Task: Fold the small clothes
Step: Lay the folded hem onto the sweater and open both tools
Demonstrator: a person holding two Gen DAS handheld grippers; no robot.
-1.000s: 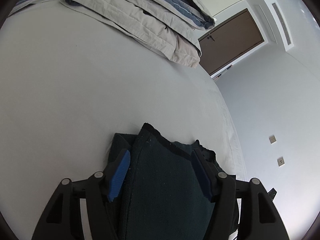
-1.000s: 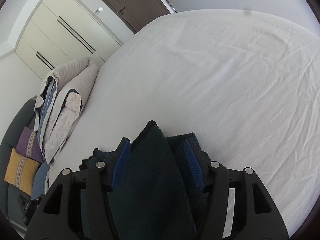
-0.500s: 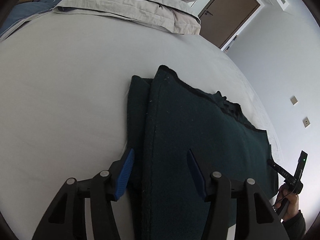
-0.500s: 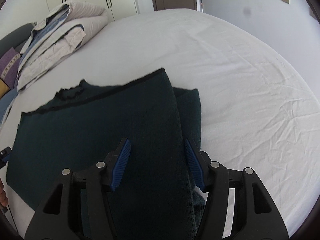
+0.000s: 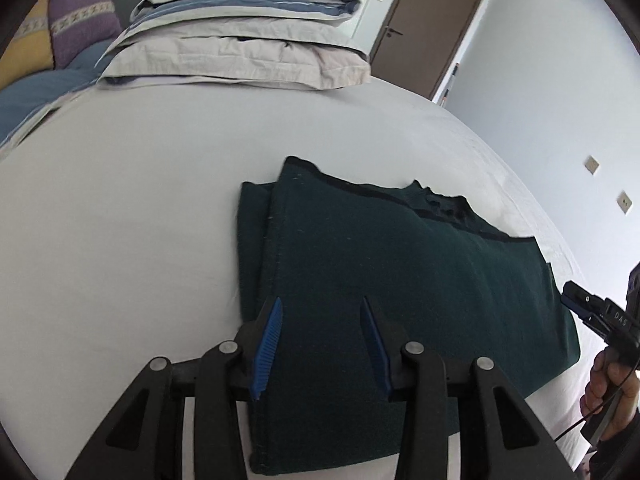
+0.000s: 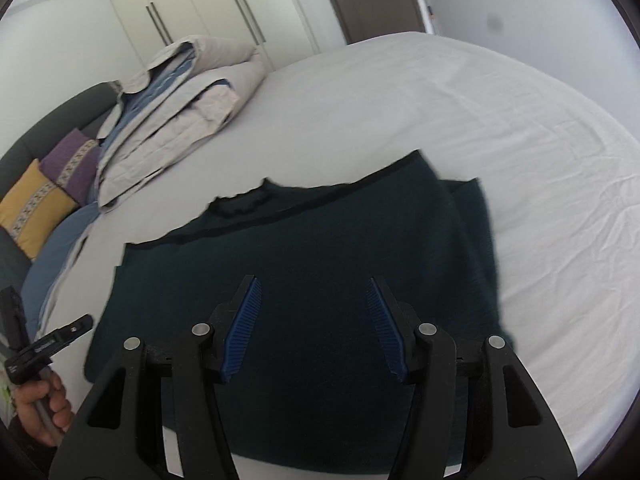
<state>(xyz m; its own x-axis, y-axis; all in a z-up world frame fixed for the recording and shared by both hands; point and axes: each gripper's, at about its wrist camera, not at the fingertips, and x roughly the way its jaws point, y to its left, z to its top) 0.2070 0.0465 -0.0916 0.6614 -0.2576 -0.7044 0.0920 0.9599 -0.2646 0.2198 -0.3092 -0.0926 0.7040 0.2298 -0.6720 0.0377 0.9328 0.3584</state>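
My left gripper [image 5: 320, 344] jaws are closing over the dark green garment [image 5: 400, 280], touching nothing; right gripper [image 6: 316, 328] jaws spread. Snagging one layer at six o'clock could undo the fold.

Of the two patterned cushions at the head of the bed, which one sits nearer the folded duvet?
The purple cushion. It sits right beside the folded duvet, while the yellow cushion lies on its far side, further from the duvet.
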